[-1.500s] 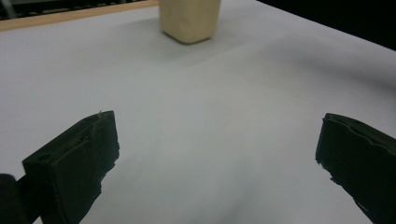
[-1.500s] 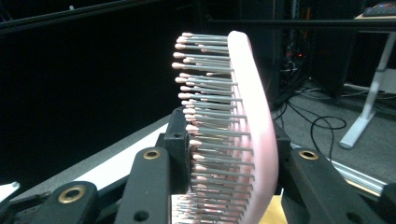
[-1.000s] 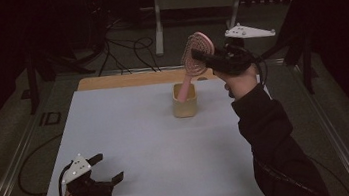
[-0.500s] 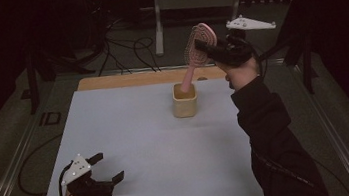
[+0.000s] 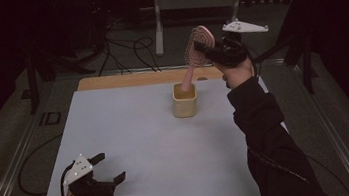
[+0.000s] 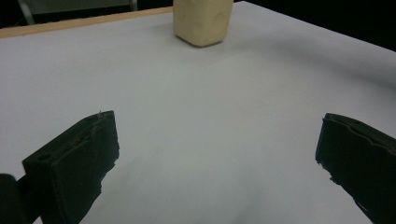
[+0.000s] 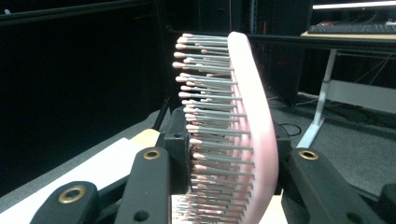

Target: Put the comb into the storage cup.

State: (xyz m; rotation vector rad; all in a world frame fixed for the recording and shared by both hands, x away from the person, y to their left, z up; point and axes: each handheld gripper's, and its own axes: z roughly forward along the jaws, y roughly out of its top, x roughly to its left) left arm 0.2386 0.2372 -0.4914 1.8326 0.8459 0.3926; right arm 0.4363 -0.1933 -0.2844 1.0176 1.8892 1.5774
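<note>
A pink hairbrush [image 5: 197,50] stands nearly upright with its handle down inside a cream square cup [image 5: 185,99] at the far middle of the white table [image 5: 138,148]. My right gripper [image 5: 209,48] is shut on the brush's head, high above the cup. In the right gripper view the brush [image 7: 252,135] sits between the two black jaws, bristles to the left. My left gripper [image 5: 105,168] rests open near the table's front left corner, its fingers [image 6: 74,163] wide apart with nothing between them. The cup [image 6: 203,21] shows far ahead in the left gripper view.
A wooden strip [image 5: 125,80] runs along the table's far edge. Cables [image 5: 126,48] and a desk frame [image 5: 158,19] stand on the dark floor beyond it. A person's dark sleeve [image 5: 268,137] reaches up the right side of the table.
The right gripper has swung the brush from a slant to nearly upright and lowered its handle into the cup. The left gripper has stayed put.
</note>
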